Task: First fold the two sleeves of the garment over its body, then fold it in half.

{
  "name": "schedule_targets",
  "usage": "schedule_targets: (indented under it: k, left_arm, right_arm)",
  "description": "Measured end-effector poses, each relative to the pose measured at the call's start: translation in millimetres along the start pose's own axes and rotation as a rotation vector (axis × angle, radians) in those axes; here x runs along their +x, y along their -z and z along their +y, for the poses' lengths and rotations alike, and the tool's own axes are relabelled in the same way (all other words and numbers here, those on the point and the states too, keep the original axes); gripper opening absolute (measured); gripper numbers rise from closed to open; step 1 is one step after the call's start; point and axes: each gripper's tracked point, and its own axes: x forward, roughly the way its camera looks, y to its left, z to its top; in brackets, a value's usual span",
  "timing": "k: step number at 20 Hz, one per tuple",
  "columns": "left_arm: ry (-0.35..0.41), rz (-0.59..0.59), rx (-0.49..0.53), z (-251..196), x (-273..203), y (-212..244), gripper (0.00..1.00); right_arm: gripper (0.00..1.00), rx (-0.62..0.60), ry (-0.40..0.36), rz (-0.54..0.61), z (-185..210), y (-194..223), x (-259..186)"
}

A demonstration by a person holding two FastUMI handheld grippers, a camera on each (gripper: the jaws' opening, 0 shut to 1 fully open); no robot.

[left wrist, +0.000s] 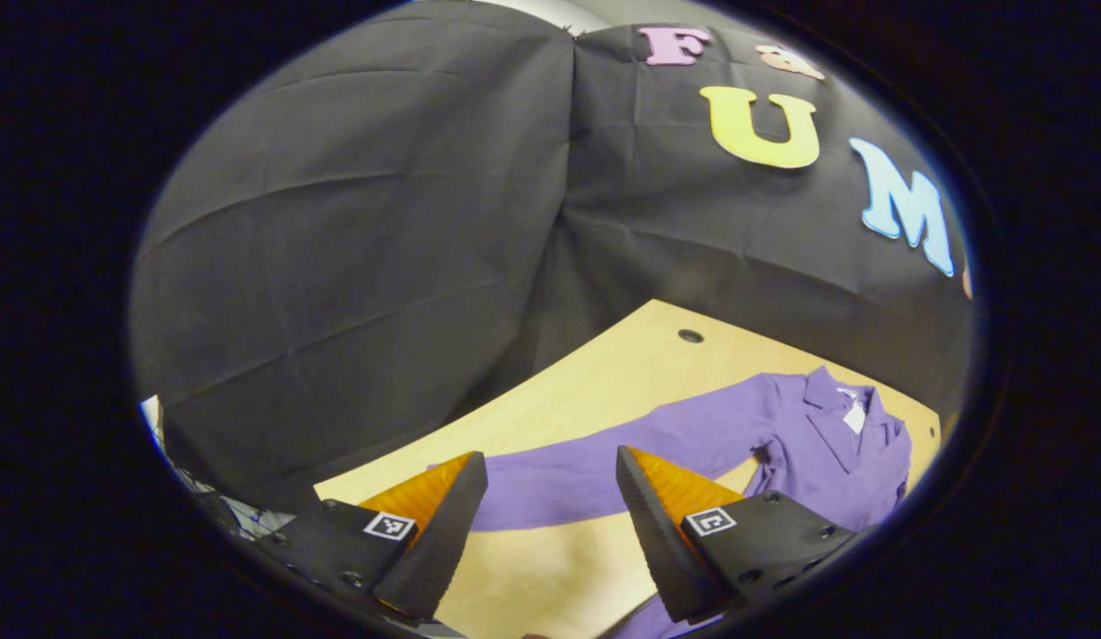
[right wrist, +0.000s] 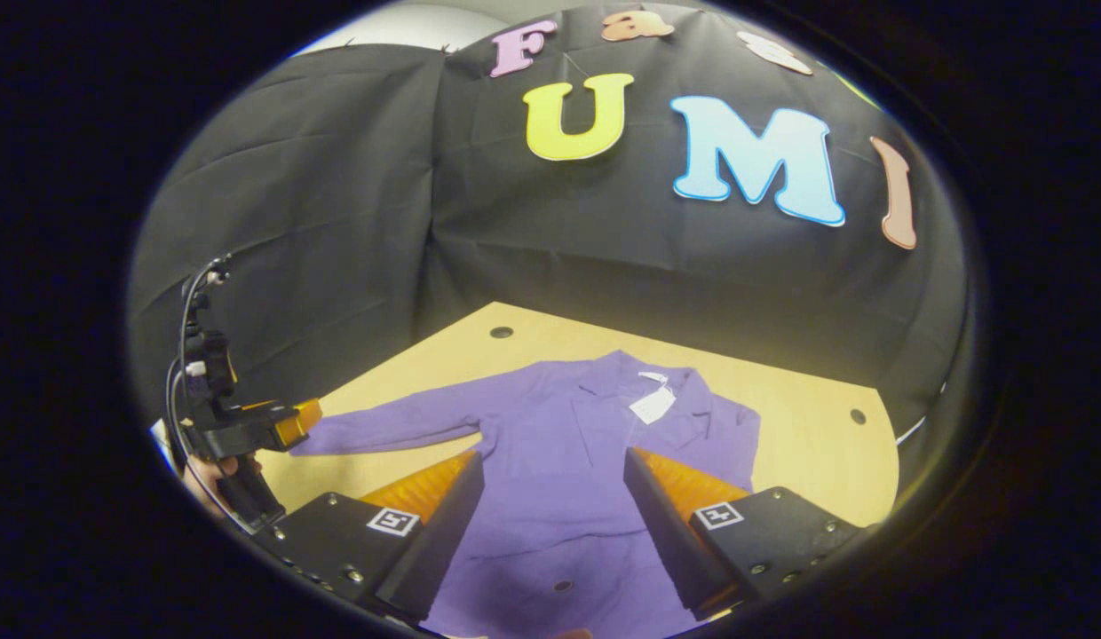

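With both your left gripper and right gripper gaping and holding nothing, pinching the sleeve too shallowly could let it slip off the garment.

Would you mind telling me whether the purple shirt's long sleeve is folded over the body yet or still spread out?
Spread out. The sleeve lies straight on the table, away from the shirt, not over it.

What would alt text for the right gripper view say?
A purple garment lies spread on a wooden table, one sleeve stretched out sideways. The right gripper hangs open above it; the left gripper, hand-held, hovers near the cuff.
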Motion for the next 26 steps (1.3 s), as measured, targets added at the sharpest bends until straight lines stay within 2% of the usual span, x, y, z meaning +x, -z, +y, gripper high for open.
schedule_targets:
  k: [6, 12, 19, 20, 21, 22, 23, 26]
  left_arm:
    - [-0.113, 0.100, 0.001, 41.9, 25.3, 22.8, 0.94]
    - [-0.157, 0.186, -0.024, 68.2, 53.6, 46.2, 0.94]
    - [-0.144, 0.293, -0.041, 74.4, 64.5, 78.5, 0.96]
    - [-0.146, 0.321, -0.038, 74.7, 62.1, 84.3, 0.95]
    - [-0.128, 0.299, -0.018, 73.7, 60.9, 81.2, 0.95]
    - [-0.123, 0.304, -0.008, 73.1, 64.2, 82.8, 0.96]
    - [-0.117, 0.297, -0.004, 69.2, 65.2, 81.8, 0.89]
    - [-0.106, 0.301, -0.010, 63.7, 68.8, 86.0, 0.84]
  right_arm:
    - [0.97, -0.019, -0.011, 0.016, 10.3, 7.3, -7.2]
    - [0.97, 0.011, 0.009, 0.048, 6.9, 20.0, -12.3]
    - [0.96, 0.044, 0.028, 0.066, 5.1, 30.3, -15.5]
    - [1.00, 0.048, 0.027, 0.068, 6.0, 31.9, -14.7]
    - [1.00, 0.052, 0.027, 0.068, 7.2, 32.2, -15.4]
    - [0.92, 0.055, 0.029, 0.067, 6.5, 32.8, -15.6]
    - [0.96, 0.059, 0.029, 0.068, 7.5, 32.9, -16.1]
    - [0.96, 0.066, 0.030, 0.069, 7.7, 34.6, -14.6]
